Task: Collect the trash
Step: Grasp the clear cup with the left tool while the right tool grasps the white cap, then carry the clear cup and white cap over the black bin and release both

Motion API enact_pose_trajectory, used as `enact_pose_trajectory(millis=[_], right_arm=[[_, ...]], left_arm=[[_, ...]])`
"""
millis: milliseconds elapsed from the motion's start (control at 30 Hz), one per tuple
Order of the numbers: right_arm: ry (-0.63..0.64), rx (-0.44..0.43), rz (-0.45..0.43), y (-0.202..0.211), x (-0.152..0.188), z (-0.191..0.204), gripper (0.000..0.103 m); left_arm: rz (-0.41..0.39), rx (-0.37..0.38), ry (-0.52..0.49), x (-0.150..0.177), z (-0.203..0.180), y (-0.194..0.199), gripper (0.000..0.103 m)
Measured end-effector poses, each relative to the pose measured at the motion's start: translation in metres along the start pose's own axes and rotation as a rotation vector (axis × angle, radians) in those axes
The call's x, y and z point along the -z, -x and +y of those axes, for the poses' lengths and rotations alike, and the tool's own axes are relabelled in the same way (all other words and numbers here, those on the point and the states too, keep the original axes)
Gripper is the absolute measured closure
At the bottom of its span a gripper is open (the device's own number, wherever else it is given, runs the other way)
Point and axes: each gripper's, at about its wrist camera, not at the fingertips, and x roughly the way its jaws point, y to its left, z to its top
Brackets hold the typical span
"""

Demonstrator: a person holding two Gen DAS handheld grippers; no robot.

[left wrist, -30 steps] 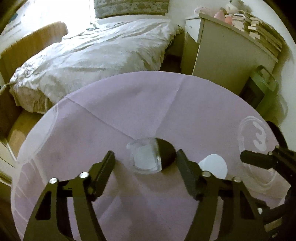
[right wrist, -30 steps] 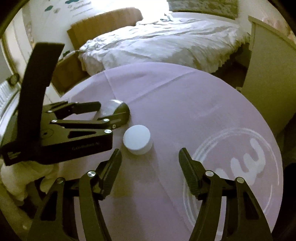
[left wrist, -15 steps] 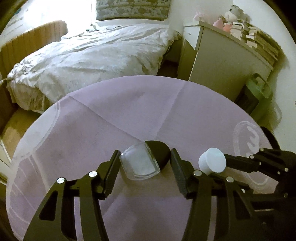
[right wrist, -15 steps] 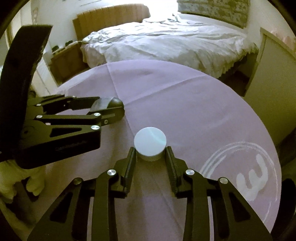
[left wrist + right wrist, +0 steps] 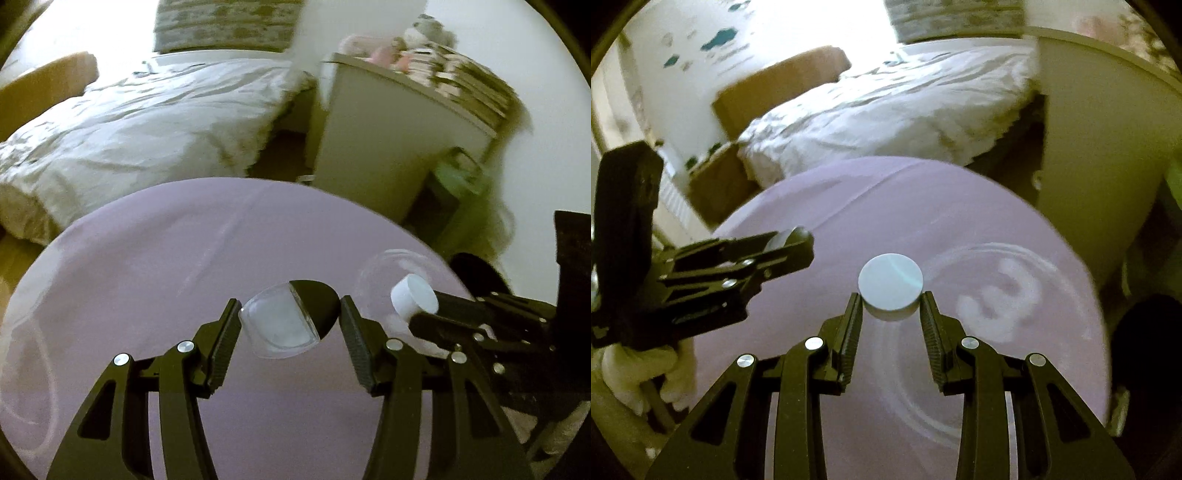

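Note:
My left gripper [image 5: 290, 321] is shut on a clear plastic container with a black lid [image 5: 288, 319] and holds it above the round purple table [image 5: 166, 258]. My right gripper [image 5: 891, 308] is shut on a white round cap [image 5: 890, 286], also lifted above the table. The cap shows in the left wrist view [image 5: 413, 297] at the tips of the right gripper. The left gripper with the container shows in the right wrist view [image 5: 786, 240] at the left.
A bed with white bedding [image 5: 147, 122] lies beyond the table. A beige cabinet [image 5: 388, 147] with stacked items stands at the right, with a green object [image 5: 458, 181] beside it. A white printed logo [image 5: 997, 295] marks the tablecloth.
Both grippers closed on their objects and lifted them off the table. The views now sit higher and are blurred by motion.

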Motion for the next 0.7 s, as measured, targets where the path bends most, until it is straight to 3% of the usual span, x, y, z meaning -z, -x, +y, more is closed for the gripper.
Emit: enact_pose_trajectory(millis=[300,700], right_arm=[[-0.148,0.109,-0.059,0.053,0.026,-0.083,0.070],[-0.331,0.246,-0.072,0.100,0.080,-0.188,0.070]], left_arm=[[0.022,0.143,-0.110,-0.017,-0.092,-0.028,0.049],[0.101,0.333,-0.244,-0.020,-0.207,-0.078,0.049]])
